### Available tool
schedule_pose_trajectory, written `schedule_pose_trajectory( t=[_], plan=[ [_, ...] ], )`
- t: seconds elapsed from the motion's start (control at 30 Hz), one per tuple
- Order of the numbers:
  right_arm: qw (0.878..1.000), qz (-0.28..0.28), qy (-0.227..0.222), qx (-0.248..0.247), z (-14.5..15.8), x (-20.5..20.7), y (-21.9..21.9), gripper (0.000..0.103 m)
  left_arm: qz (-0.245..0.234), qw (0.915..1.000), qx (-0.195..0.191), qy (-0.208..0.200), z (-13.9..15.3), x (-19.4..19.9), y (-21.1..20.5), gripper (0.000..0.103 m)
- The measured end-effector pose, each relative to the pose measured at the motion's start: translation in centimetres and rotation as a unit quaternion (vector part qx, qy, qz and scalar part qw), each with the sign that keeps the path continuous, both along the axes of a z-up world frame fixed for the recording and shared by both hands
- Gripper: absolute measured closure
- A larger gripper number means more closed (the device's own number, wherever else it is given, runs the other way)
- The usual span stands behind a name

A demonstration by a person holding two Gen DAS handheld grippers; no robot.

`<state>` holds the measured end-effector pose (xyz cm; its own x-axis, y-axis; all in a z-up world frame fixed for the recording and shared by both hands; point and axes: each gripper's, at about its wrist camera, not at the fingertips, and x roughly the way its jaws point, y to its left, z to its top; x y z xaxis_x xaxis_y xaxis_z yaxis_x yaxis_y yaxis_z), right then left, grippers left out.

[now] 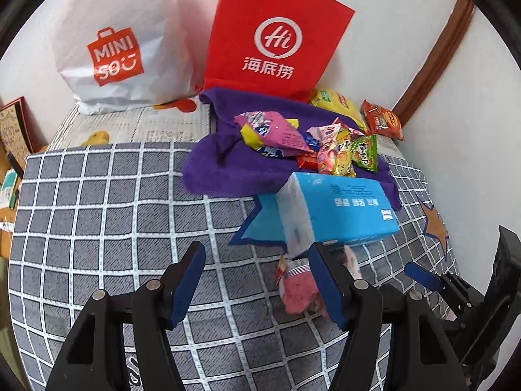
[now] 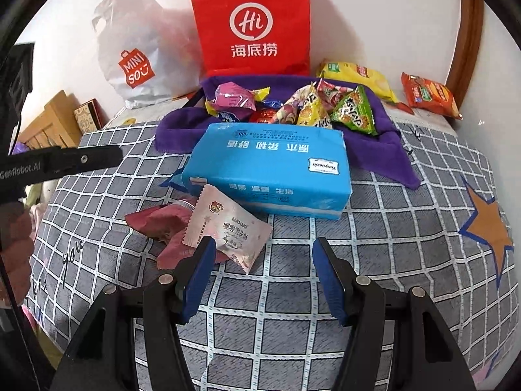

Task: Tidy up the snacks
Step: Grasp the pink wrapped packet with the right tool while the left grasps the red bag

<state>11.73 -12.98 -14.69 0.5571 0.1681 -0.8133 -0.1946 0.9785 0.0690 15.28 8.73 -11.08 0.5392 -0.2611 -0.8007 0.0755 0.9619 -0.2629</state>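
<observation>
A pile of small snack packets (image 1: 309, 143) (image 2: 293, 107) lies on a purple towel (image 1: 221, 166) (image 2: 390, 150) at the back of the checked bed cover. A blue tissue pack (image 1: 345, 208) (image 2: 270, 166) lies in front of the towel. A pale pink snack packet (image 2: 228, 228) lies on dark red packets (image 2: 162, 221) just before the tissue pack, and shows in the left wrist view (image 1: 296, 290). My left gripper (image 1: 257, 280) is open and empty, left of the pink packet. My right gripper (image 2: 263, 277) is open and empty, its left finger beside the pink packet.
A red paper bag (image 1: 276, 32) (image 2: 254, 22) and a white Miniso bag (image 1: 114, 39) (image 2: 140, 55) stand against the back wall. A yellow chip bag (image 2: 358, 78) and an orange packet (image 2: 429, 94) lie at the back right. Wooden furniture (image 2: 49, 127) stands at the left.
</observation>
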Motion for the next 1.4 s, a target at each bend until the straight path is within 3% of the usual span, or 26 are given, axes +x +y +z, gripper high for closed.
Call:
schedule_pose_trajectory(
  t=[0.37,0.57,0.7,0.87,0.93,1.03,1.1,1.23,1.4],
  plan=[
    [0.999,0.021,0.013,0.025,-1.4,0.7,1.3,0.042,0.0,0.9998,-0.019,0.008,-1.6,-0.5,0.7,0.039],
    [0.999,0.037,0.026,-0.01,-3.6,1.4,2.8,0.042,0.0,0.9997,-0.021,0.015,-2.3,-0.7,0.9,0.039],
    [0.998,0.043,0.006,-0.051,-4.2,1.7,3.7,0.042,-0.002,0.9996,-0.023,0.018,-2.6,-0.8,1.0,0.039],
    [0.995,0.079,-0.007,-0.068,-4.7,2.5,4.7,0.042,-0.008,0.9996,-0.021,0.016,-2.8,-1.0,0.6,0.039],
    [0.994,0.084,-0.005,-0.071,-5.2,2.7,5.0,0.063,-0.011,0.9996,-0.022,0.016,-2.8,-1.1,0.5,0.039],
    [0.994,0.084,-0.018,-0.063,-4.8,2.3,4.8,0.064,-0.014,0.9996,-0.021,0.016,-3.0,-1.2,0.3,0.039],
    [0.994,0.085,-0.022,-0.057,-4.4,1.9,4.4,0.071,-0.016,0.9995,-0.021,0.017,-3.1,-1.2,0.1,0.039],
    [0.997,0.071,-0.023,-0.036,-3.5,1.2,3.1,0.075,-0.02,0.9994,-0.023,0.017,-3.3,-1.4,-0.3,0.039],
    [0.999,0.049,-0.018,-0.016,-2.9,0.4,1.0,0.075,-0.018,0.999,-0.034,0.022,-3.7,-1.7,-0.4,0.039]
  ],
)
